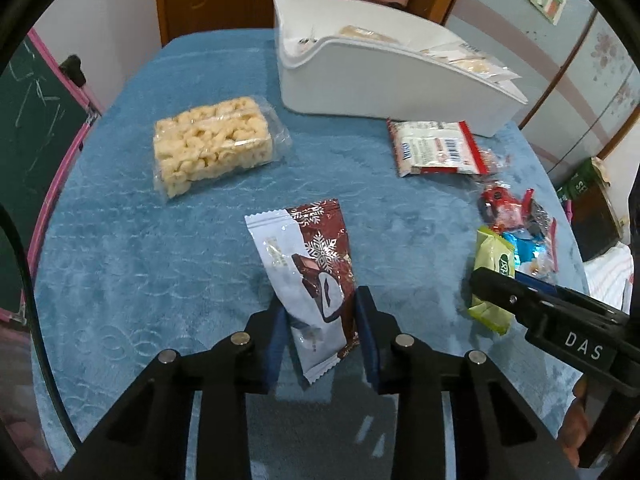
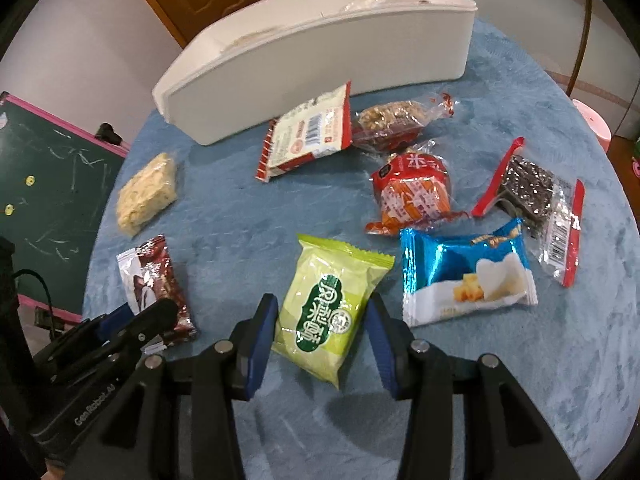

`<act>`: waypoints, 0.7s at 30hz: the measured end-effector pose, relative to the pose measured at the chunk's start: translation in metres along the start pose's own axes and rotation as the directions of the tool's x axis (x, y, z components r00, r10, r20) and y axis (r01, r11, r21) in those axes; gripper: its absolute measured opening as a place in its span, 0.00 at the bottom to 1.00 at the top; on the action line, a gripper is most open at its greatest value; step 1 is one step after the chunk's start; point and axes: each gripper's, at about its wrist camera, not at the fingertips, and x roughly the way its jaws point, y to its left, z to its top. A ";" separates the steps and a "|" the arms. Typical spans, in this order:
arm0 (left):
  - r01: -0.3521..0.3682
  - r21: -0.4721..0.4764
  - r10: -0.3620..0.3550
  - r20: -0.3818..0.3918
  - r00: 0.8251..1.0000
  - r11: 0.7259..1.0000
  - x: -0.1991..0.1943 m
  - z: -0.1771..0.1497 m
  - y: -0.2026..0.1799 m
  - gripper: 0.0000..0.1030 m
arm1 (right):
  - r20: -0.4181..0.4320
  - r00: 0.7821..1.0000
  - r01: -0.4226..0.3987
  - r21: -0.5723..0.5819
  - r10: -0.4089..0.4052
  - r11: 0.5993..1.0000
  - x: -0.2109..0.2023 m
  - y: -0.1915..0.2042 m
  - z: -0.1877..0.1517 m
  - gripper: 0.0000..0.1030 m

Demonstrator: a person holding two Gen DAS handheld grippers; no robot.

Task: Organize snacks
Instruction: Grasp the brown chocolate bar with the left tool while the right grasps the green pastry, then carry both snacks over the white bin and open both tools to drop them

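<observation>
The left gripper (image 1: 320,320) clamps the maroon-and-silver chocolate wrapper (image 1: 310,268) between its blue pads. The right gripper (image 2: 322,328), spread apart, straddles the lime-green plastic snack packet (image 2: 332,308) without squeezing it. Only the right view shows the blue foil packet (image 2: 466,276) whole; the white plastic bin (image 2: 320,56) ahead hides its contents there.

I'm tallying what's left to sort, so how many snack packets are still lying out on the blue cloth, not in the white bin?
8: puffed rice block far left, chocolate packet, green packet, blue packet, orange-red packet, seaweed packet, barcode packet and nut bar by the white bin. More could be hidden.
</observation>
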 end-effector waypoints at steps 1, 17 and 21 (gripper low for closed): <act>0.001 0.011 -0.001 0.015 1.000 1.000 -0.007 -0.001 -0.002 0.30 | 0.010 1.000 -0.002 -0.001 0.002 1.000 -0.004 0.001 -0.001 0.44; 0.078 0.070 -0.092 0.226 0.970 0.995 -0.092 0.014 -0.025 0.30 | 0.193 0.981 -0.014 -0.062 0.026 0.998 -0.072 0.014 -0.008 0.44; 0.091 0.083 -0.111 0.278 0.954 0.992 -0.114 0.034 -0.026 0.30 | 0.218 0.975 -0.026 -0.075 0.042 0.997 -0.080 0.023 0.003 0.44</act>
